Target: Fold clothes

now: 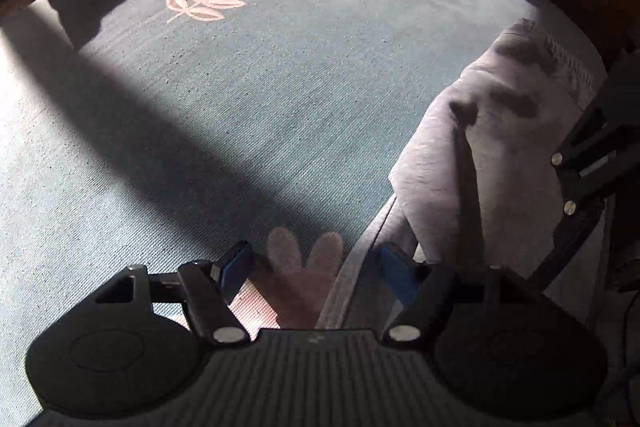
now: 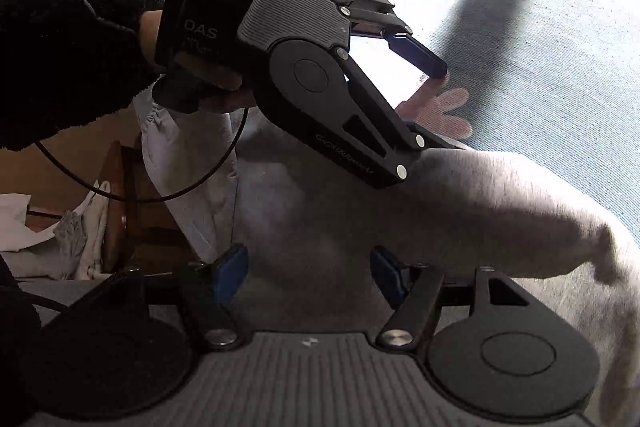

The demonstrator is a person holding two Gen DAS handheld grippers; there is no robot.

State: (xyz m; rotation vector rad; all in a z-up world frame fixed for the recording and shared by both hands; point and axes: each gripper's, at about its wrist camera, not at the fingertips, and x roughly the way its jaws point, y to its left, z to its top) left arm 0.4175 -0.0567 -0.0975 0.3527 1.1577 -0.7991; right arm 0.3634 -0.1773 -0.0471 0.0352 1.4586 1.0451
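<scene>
Here, closest in, the right gripper [image 2: 310, 273] hangs over the middle of the grey garment [image 2: 460, 203] with its jaws spread and nothing pinched; the cloth lies under them, and whether the tips touch it cannot be told. The left gripper [image 1: 316, 273] also has its jaws spread and empty, poised at the garment's [image 1: 488, 163] left edge, over a pink print on the blue-grey cover [image 1: 248, 99]. From there a closing grip could catch the cover along with the hem, or only the top layer, and the fold would drag crooked. With both grippers crowded together, they might also knock one another. Farther off, a raised crease [image 1: 464, 131] may get pressed in. The garment runs out of both views, so its shape and sleeves stay unknown. Hard sunlight whitens the far cover, and shadow bands blur its surface.
</scene>
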